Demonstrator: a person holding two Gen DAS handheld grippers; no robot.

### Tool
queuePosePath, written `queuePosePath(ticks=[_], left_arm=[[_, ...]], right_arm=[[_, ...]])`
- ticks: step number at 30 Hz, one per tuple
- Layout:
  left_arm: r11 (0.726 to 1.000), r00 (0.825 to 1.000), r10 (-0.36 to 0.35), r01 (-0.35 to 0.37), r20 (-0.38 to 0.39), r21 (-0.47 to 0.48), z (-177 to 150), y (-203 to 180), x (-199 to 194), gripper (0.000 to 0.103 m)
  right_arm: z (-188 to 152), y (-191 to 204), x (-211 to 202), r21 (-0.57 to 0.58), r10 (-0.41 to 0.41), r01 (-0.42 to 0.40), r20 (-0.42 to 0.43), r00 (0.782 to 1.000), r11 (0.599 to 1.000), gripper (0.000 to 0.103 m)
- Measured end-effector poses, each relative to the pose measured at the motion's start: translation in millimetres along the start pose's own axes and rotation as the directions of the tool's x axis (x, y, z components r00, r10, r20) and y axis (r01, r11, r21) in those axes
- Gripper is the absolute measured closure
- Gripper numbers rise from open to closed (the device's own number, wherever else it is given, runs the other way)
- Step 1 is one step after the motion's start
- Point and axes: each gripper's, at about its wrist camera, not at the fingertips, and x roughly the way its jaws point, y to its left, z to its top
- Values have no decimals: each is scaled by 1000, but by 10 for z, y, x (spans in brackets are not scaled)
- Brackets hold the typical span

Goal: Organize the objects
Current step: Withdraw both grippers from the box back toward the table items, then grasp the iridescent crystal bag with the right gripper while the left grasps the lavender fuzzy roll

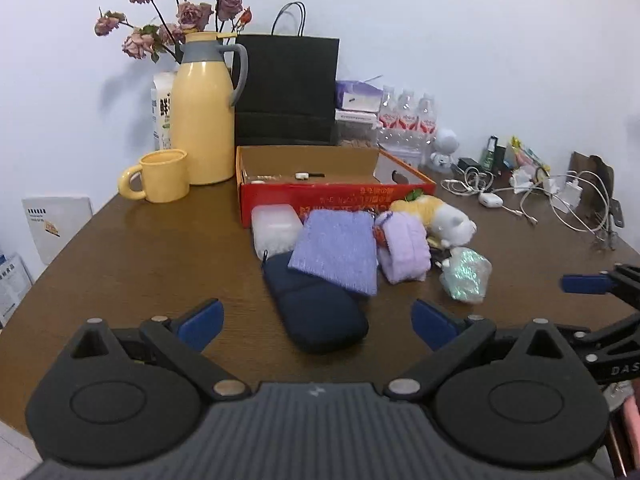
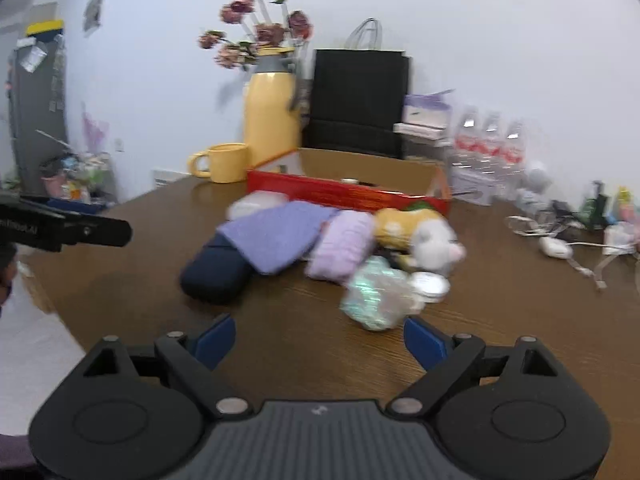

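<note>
My left gripper [image 1: 318, 322] stands wide open with nothing between its blue pads, hovering over the near edge of the dark wood-grain tabletop [image 1: 160, 264]. My right gripper [image 2: 319, 342] is also spread and holds nothing; its jaws are opening a touch more.

Just ahead lies a navy zip pouch [image 1: 316, 312], smooth, oblong, rounded, its long axis running from the near edge diagonally back to the left. A flat lilac knitted cloth [image 1: 336, 250] overlaps its far end. Beside that sits a fluffy lavender roll [image 1: 404, 250], then a crinkled iridescent wrapper [image 1: 466, 274] and a soft yellow-and-white plush toy [image 1: 436, 218]. A frosted plastic box [image 1: 274, 230] touches the cloth's left.

Behind them, mid-table, an open red cardboard box [image 1: 336, 198]. At the far left edge, a glossy yellow mug [image 1: 160, 176] and jug [image 1: 204, 112].
</note>
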Motion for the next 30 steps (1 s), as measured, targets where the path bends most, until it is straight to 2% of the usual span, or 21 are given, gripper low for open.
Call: queuePosePath(ticks=[3,7,10,14,21,24,26,28,30], left_arm=[[1000,1000,-1,1,4,-12,-58,-53,45,0],[1000,999,23,-24,-37,-14,-137,-124,248,0],[999,999,22,-21,-39,25,-146,-241,441,0],[995,999,50,-48,-14,83,-66,-382,728,0],[996,996,73,-70,-45,60,164,-361,1206,2],[997,999,33,-30,-41,65,272,-453,1343,3],[996,999,-30,34,-45,82,332,-565,1442,8],[990,993,-100,107,-69,95,379,-684,1574,20],[987,988,-115,125,-102,98,400,-784,1723,30]], right_arm=[[-4,-70,6,10,-42,42,14,999,999,13],[18,-137,155,44,-32,31,19,999,999,16],[27,-182,320,54,-37,36,20,999,998,19],[34,-300,557,91,-58,58,-6,998,994,28],[102,-512,872,140,-60,64,-31,998,988,31],[174,-576,996,145,-59,62,-26,998,987,31],[235,-621,1079,148,-68,70,-18,998,987,32],[298,-672,1148,149,-72,74,-18,997,986,32],[341,-707,1201,140,-78,81,-22,997,987,41]])
